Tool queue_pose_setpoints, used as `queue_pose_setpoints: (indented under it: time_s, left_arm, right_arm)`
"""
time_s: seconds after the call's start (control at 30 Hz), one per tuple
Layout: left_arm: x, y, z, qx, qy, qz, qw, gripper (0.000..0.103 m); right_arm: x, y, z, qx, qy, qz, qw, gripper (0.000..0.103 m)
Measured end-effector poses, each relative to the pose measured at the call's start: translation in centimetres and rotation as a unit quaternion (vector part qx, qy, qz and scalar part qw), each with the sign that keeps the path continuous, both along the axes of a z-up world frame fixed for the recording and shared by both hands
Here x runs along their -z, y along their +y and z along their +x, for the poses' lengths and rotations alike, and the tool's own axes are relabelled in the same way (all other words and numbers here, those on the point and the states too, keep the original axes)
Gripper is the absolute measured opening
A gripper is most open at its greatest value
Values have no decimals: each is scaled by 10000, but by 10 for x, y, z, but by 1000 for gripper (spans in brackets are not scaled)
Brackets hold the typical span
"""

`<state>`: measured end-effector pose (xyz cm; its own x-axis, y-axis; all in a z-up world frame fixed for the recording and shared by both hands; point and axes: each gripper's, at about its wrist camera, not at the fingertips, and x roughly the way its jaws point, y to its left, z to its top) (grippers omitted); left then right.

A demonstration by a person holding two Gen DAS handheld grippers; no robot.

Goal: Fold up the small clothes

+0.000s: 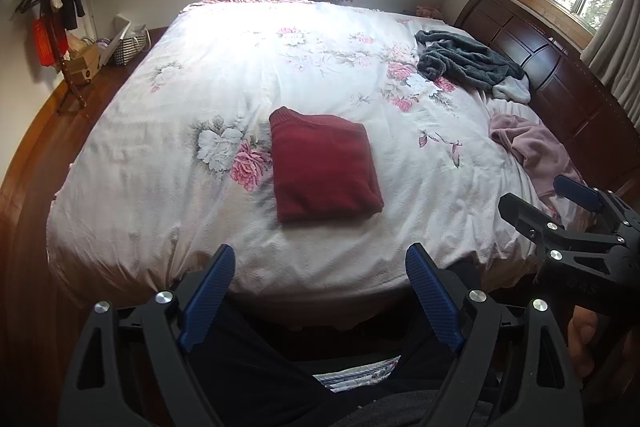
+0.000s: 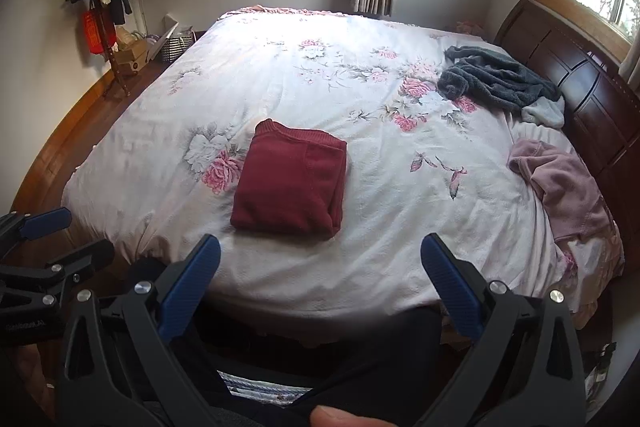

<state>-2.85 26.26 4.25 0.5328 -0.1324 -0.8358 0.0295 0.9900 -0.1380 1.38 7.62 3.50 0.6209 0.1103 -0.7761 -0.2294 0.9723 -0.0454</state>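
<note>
Both grippers were held back from the near edge of the bed [image 1: 160, 155], above the person's dark-trousered legs, pointing forward over the quilt. The left gripper [image 1: 320, 279] had its blue-padded fingers spread wide with nothing between them. The right gripper [image 2: 320, 267] was likewise spread wide and held nothing; in the left wrist view it appeared at the right edge [image 1: 560, 203], level with the left one and just beside it, its fingers apart there too.

The red sweater [image 1: 324, 167] lay folded into a neat rectangle on the floral quilt, near the bed's middle and slightly toward the near edge, well apart from both grippers. At the far right, close to the dark wooden headboard [image 2: 580, 83], a dark grey fleece garment [image 2: 496, 79] lay crumpled, with a pale grey piece [image 2: 544, 115] touching its near end. Nearer on the right edge of the bed, a pink garment [image 2: 560, 183] lay in a loose heap.

On the floor at the far left stood a striped basket [image 2: 176, 47] holding some pale items too small to identify, beside a cardboard box [image 2: 128, 59] and a coat stand [image 2: 100, 7].
</note>
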Motion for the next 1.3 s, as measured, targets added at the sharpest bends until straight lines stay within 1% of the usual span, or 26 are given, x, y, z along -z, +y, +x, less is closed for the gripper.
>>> queue_pose_setpoints:
  time_s: [0.27,0.5,1.3]
  left_arm:
    - [-4,-3,-3,-8,-50,-10,10000,87]
    - [-2,-5,-5,1,-30,-21,10000,87]
    - [2,-3,0,14,38,-26,10000,87]
  right_arm:
    - [0,2,-6,12,-8,180,9998,100]
    - [3,-3,-8,97,-39,195,9998,100]
    - [3,-3,-5,76,-37,167,9998,100]
